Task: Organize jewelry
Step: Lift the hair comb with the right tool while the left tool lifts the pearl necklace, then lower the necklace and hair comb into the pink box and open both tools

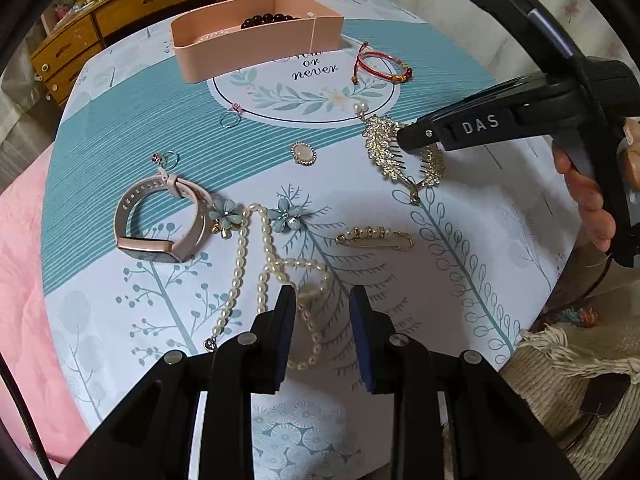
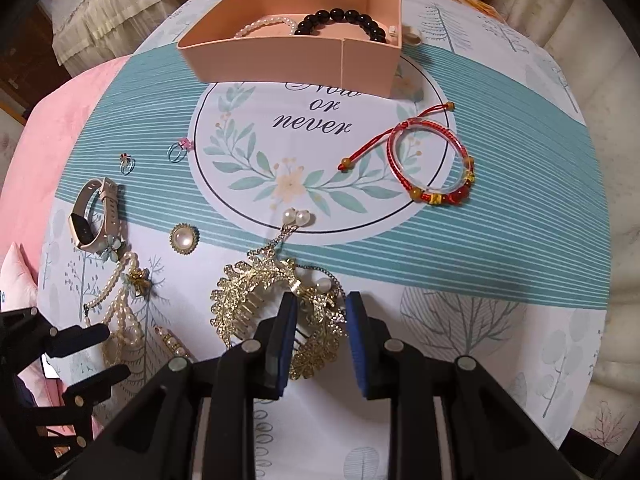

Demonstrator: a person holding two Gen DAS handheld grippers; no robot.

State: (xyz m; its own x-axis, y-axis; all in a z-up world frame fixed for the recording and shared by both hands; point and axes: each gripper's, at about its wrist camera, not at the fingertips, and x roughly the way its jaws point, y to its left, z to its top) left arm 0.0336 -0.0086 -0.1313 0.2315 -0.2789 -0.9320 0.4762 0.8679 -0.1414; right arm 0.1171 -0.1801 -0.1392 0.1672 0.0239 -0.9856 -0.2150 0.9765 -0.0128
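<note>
Left wrist view: the left tongs [image 1: 322, 304] hover spread over the pearls [image 1: 256, 256], near left on the tabletop [image 1: 500, 216]. The right tongs [image 1: 404, 138] reach the comb [image 1: 386, 152].

Right wrist view: right tongs [image 2: 321, 308] spread astride the comb [image 2: 256, 292]; close on its spine, then carry it to the far box [image 2: 280, 58].

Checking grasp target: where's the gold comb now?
Gold comb lies on the tablecloth between the open right gripper's fingers, right of the pearl brooch.

Wooden drawers [image 1: 76, 46]; cream curtain [image 2: 104, 4]
</note>
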